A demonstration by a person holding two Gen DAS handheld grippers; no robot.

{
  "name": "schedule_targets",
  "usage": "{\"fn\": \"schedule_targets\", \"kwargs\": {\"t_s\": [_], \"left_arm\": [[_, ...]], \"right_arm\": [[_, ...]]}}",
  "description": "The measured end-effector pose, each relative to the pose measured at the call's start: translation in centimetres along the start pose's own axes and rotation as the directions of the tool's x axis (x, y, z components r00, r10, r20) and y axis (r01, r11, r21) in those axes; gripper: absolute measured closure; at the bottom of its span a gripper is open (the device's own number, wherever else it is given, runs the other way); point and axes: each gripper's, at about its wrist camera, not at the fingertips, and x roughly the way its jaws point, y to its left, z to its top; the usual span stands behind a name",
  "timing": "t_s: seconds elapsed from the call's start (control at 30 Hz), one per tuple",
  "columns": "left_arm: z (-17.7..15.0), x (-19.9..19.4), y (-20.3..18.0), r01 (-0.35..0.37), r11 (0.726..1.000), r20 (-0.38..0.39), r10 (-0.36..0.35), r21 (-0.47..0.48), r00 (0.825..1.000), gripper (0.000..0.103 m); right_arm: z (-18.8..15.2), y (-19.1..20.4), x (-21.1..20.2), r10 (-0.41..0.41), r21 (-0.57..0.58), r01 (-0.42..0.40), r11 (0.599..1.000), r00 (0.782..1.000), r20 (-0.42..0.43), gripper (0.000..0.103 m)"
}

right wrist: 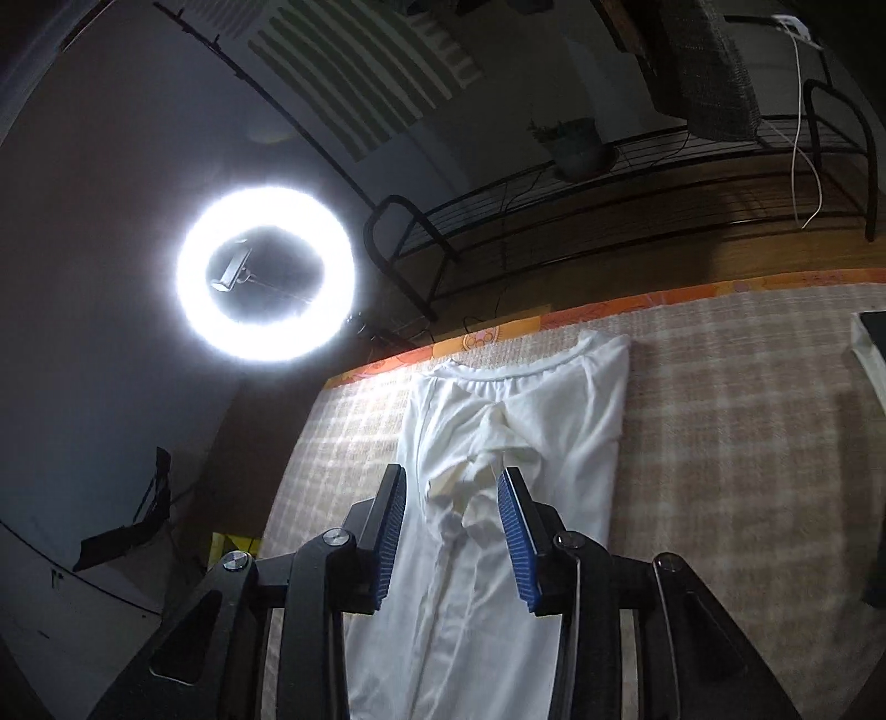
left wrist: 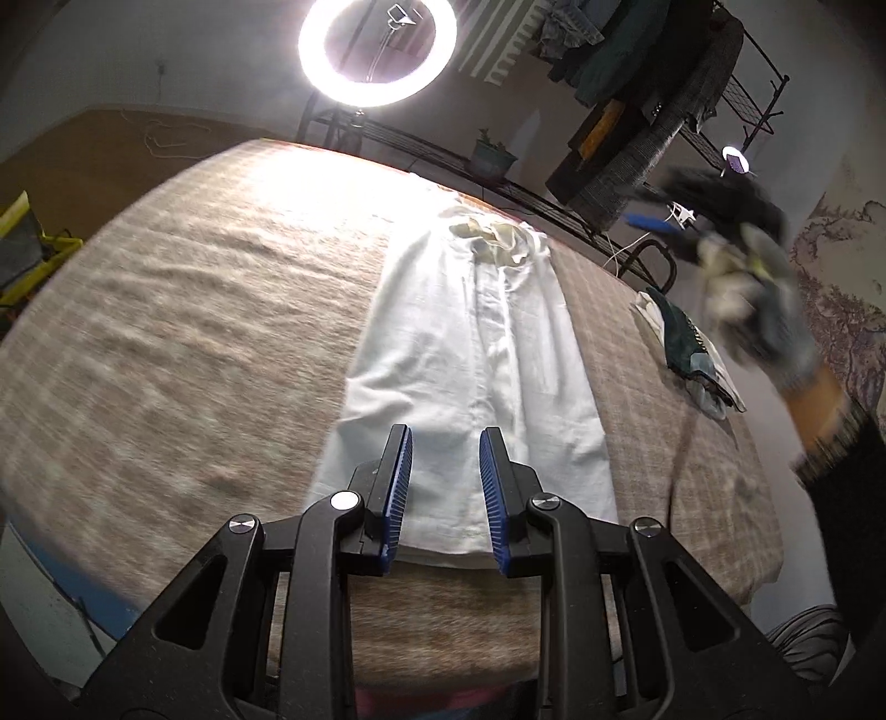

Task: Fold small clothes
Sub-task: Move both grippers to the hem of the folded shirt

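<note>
A white shirt [left wrist: 470, 354] lies lengthwise on the plaid cloth-covered table [left wrist: 183, 343], its sides folded in to a long narrow strip, collar at the far end. My left gripper [left wrist: 446, 437] is open and empty, hovering above the shirt's near hem. In the right wrist view the same shirt [right wrist: 498, 443] lies with its neckline toward the table's far edge and crumpled sleeve cloth in the middle. My right gripper [right wrist: 451, 479] is open and empty above that crumpled part. It also shows blurred in the left wrist view [left wrist: 736, 266], held by a gloved hand, raised at the right.
A small pile of folded clothes [left wrist: 692, 349] lies near the table's right edge. A bright ring light [left wrist: 376, 50] stands behind the table, glaring on the cloth. A black metal rack [right wrist: 609, 210] with a potted plant [right wrist: 576, 147] stands beyond the far edge. A yellow crate [left wrist: 33, 249] sits far left.
</note>
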Motion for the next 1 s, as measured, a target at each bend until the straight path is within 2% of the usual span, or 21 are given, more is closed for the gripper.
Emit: {"fn": "schedule_targets", "kwargs": {"t_s": [0.07,0.23,0.33,0.47,0.57,0.7,0.83,0.87,0.9,0.93,1.0], "left_arm": [[0.2,-0.4,0.7,-0.015,1.0,-0.005,0.015,0.003,1.0,0.072],[0.5,-0.5,3.1,-0.027,0.999,-0.069,0.025,-0.029,0.997,0.071],[0.7,0.3,4.6,-0.036,0.998,-0.131,0.028,-0.06,0.991,0.071],[1.0,2.1,6.1,-0.017,0.995,-0.234,-0.006,-0.097,0.972,0.071],[0.9,3.6,7.0,-0.005,0.992,-0.292,-0.032,-0.128,0.956,0.071],[0.3,5.0,8.6,0.033,0.976,-0.33,-0.104,-0.215,0.938,0.071],[-0.1,5.4,8.2,0.054,0.981,-0.336,-0.116,-0.188,0.935,0.071],[-0.1,5.4,8.0,0.062,0.983,-0.334,-0.119,-0.175,0.935,0.076],[-0.2,5.4,7.6,0.071,0.986,-0.332,-0.119,-0.153,0.936,0.091],[-0.3,5.4,7.2,0.068,0.989,-0.335,-0.108,-0.128,0.936,0.099],[-0.6,5.3,6.7,0.063,0.994,-0.328,-0.09,-0.094,0.94,0.101]], "right_arm": [[-2.7,0.4,-2.8,-0.019,-0.02,0.019,1.0,1.0,-0.006,0.066],[-11.7,0.0,-7.7,-0.096,-0.037,0.093,0.995,0.993,-0.074,0.066],[-17.4,-0.4,-8.6,-0.114,-0.034,0.11,0.993,0.983,-0.141,0.065],[-23.7,-0.9,-7.4,-0.178,-0.076,0.164,0.983,0.958,-0.226,0.065],[-26.5,-1.1,-6.1,-0.15,-0.063,0.137,0.989,0.945,-0.292,0.065],[-28.2,-1.4,-5.3,-0.122,-0.051,0.112,0.992,0.945,-0.304,0.063],[-29.5,-2.0,-4.5,-0.072,-0.014,0.071,0.997,0.938,-0.339,0.064],[-29.7,-1.9,-4.3,-0.065,-0.017,0.063,0.998,0.937,-0.344,0.065],[-30.0,-1.3,-4.2,-0.058,-0.021,0.054,0.998,0.936,-0.348,0.066],[-30.1,-1.1,-4.0,-0.056,-0.026,0.05,0.998,0.935,-0.351,0.068],[-30.4,-0.8,-3.6,-0.062,-0.045,0.049,0.998,0.935,-0.35,0.075]]}}
